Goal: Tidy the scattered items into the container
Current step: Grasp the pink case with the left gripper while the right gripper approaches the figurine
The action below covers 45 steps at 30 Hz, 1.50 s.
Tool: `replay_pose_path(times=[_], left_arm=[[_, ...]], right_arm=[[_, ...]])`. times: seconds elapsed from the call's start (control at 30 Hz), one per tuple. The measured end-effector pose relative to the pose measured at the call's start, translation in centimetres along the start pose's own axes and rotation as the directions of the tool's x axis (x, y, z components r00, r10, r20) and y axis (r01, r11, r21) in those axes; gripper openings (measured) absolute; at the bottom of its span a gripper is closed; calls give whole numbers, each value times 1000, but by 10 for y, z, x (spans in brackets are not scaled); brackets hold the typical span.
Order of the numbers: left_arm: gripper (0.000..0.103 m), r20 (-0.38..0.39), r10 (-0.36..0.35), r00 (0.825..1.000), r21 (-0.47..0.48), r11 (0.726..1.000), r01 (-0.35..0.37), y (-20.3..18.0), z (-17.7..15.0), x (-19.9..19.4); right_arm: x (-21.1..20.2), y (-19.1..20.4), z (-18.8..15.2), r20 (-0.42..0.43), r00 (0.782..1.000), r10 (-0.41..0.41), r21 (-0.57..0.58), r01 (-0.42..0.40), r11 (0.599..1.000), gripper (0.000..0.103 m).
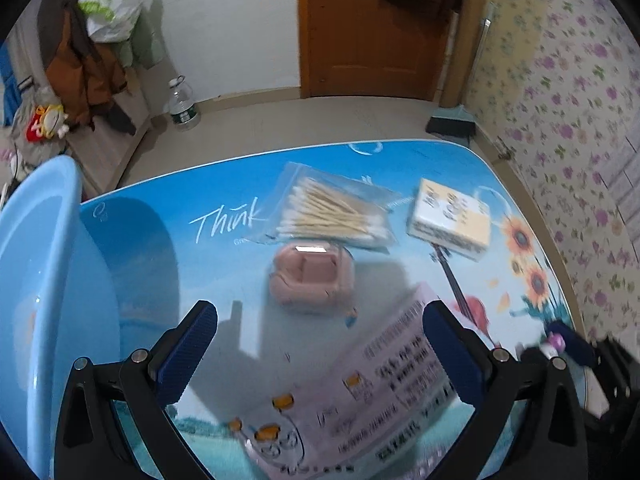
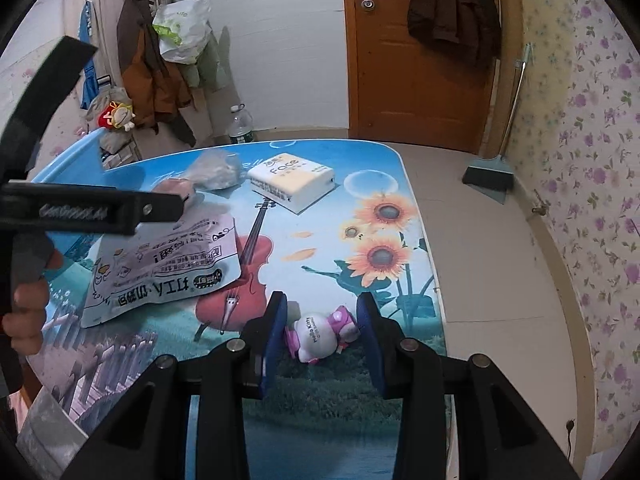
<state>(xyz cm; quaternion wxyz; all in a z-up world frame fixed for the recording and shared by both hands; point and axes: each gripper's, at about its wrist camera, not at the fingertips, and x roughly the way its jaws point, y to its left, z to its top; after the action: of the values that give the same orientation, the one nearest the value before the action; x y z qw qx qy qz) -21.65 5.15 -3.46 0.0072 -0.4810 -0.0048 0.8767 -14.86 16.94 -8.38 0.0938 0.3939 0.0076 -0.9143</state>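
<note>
A light blue basin [image 1: 44,280] stands at the table's left edge. My left gripper [image 1: 320,352] is open and empty above a flat white printed pouch [image 1: 384,392], with a pink case [image 1: 312,276] just beyond. A bag of cotton swabs [image 1: 332,212] and a tissue pack [image 1: 450,220] lie farther back. My right gripper [image 2: 322,332] is open around a small Hello Kitty figure [image 2: 320,334] lying on the table; the left pad is close to it. The pouch [image 2: 160,268], tissue pack [image 2: 292,180] and basin [image 2: 68,164] also show in the right wrist view.
The table [image 2: 360,240] has a picture-printed blue top with its right edge near the figure. The left gripper body [image 2: 80,208] crosses the right wrist view at left. A water bottle [image 1: 182,106] and a dustpan [image 2: 488,174] stand on the floor beyond.
</note>
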Motion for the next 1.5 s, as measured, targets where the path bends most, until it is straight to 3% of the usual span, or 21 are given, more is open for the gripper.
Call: replay_pose_path(times=[0.33, 0.43, 0.63, 0.8, 1.5], left_arm=[[102, -5, -7, 1000, -19, 1000, 6, 8, 9, 27], [97, -7, -17, 1000, -25, 1000, 17, 9, 9, 33], [75, 14, -24, 1000, -20, 1000, 24, 14, 10, 35], [47, 41, -17, 999, 17, 1000, 16, 13, 6, 29], [47, 73, -66, 995, 43, 997, 63, 22, -49, -30]], right_arm=[[3, 3, 2, 6, 1000, 5, -7, -5, 1000, 37], [3, 3, 2, 7, 1000, 6, -7, -6, 1000, 37], [2, 3, 1, 6, 1000, 5, -12, -5, 1000, 38], [3, 3, 2, 6, 1000, 3, -12, -3, 1000, 38], [-11, 8, -8, -11, 999, -30, 8, 31, 1000, 37]])
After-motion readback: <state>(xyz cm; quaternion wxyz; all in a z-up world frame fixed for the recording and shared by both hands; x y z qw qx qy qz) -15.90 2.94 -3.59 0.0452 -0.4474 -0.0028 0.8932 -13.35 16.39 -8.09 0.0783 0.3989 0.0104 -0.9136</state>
